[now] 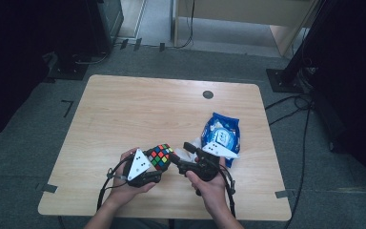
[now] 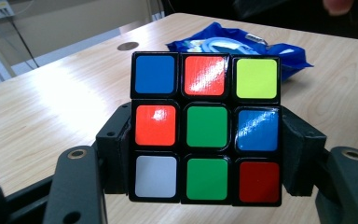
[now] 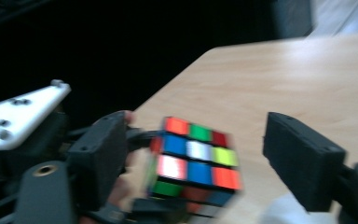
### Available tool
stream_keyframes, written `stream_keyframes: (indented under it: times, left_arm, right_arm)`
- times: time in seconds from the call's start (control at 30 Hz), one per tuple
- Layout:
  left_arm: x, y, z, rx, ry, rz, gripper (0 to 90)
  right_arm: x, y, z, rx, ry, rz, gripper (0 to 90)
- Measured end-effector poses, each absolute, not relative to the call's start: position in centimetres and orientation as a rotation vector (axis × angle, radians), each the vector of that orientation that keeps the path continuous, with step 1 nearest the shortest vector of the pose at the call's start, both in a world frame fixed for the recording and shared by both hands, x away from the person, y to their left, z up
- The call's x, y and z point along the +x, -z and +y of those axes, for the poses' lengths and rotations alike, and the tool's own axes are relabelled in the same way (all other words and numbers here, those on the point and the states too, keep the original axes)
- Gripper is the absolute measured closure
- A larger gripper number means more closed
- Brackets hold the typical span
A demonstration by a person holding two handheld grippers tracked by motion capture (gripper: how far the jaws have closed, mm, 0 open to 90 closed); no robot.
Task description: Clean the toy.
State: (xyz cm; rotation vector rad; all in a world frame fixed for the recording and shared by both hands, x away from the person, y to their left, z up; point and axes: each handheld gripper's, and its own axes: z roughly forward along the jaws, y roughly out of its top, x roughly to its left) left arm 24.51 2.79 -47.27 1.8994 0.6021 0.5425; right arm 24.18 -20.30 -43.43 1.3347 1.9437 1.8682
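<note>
Cube (image 2: 206,129) sits clamped in the left gripper (image 2: 205,154) above the table (image 1: 124,109); right gripper (image 3: 191,158) jaws wide apart, clear of it

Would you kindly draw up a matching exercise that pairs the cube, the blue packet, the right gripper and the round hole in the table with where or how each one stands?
Things:
1. puzzle cube
2. blue packet
3. right gripper
4. round hole

States or places:
A. jaws apart, pads clear of the cube
B. near the table's far edge
C. clamped between the jaws of the left gripper
D. lying flat on the table, on the right-hand side in the high view

Pairs: 1-C, 2-D, 3-A, 4-B
</note>
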Motion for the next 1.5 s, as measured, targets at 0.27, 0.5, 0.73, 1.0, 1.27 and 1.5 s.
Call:
stream_keyframes:
  times: [0.27,0.5,0.73,1.0,1.27,1.5]
  left_arm:
    - [23.8,47.5,1.7,1.925,-0.561,0.554,34.2]
    - [23.7,47.5,1.5,1.929,-0.579,0.546,34.2]
    - [23.5,47.3,1.5,1.922,-0.589,0.538,34.2]
    - [23.8,47.5,1.2,1.954,-0.572,0.555,34.2]
    - [23.9,47.5,1.2,1.953,-0.568,0.563,34.3]
    - [25.2,47.0,3.5,1.905,-0.575,0.659,34.3]
  right_arm:
    - [24.8,45.0,-19.3,1.512,-1.839,2.033,24.9]
    - [25.2,45.6,-19.5,1.585,-1.812,2.029,32.8]
    - [25.7,46.5,-19.5,1.675,-1.868,2.065,32.4]
    - [25.2,46.1,-19.2,1.548,-1.767,2.082,34.1]
    - [24.3,45.4,-18.1,1.276,-1.596,2.106,32.8]
    - [24.6,44.7,-20.2,1.283,-1.757,2.003,26.5]
